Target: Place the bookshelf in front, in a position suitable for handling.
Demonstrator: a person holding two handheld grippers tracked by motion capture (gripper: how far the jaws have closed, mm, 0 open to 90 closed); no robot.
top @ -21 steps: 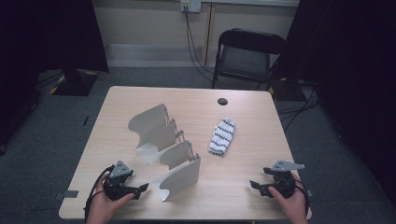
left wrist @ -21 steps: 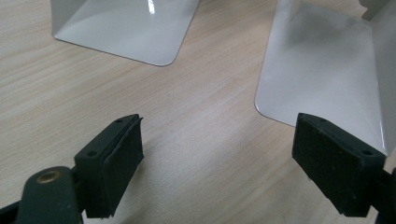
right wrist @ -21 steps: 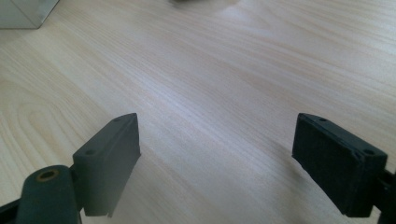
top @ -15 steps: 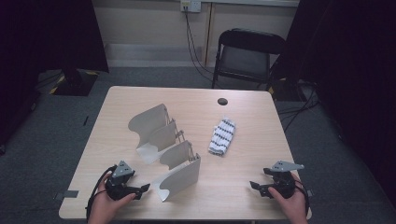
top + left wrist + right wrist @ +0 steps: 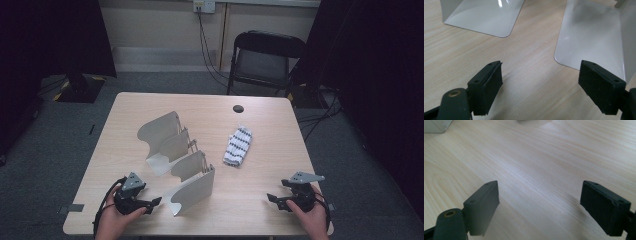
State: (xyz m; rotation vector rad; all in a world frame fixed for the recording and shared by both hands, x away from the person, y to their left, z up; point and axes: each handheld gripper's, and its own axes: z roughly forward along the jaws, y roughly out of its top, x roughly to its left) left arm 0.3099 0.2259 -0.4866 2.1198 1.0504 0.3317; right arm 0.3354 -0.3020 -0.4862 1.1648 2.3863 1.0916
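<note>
High view: both hands parked at near table edge, looks like ready pose. Left gripper (image 5: 156, 202) jaws spread, empty, aimed at nearest white metal bookend (image 5: 192, 192) just beside. Right gripper (image 5: 272, 199) released too, striped cloth (image 5: 237, 146) well apart mid-table.
</note>
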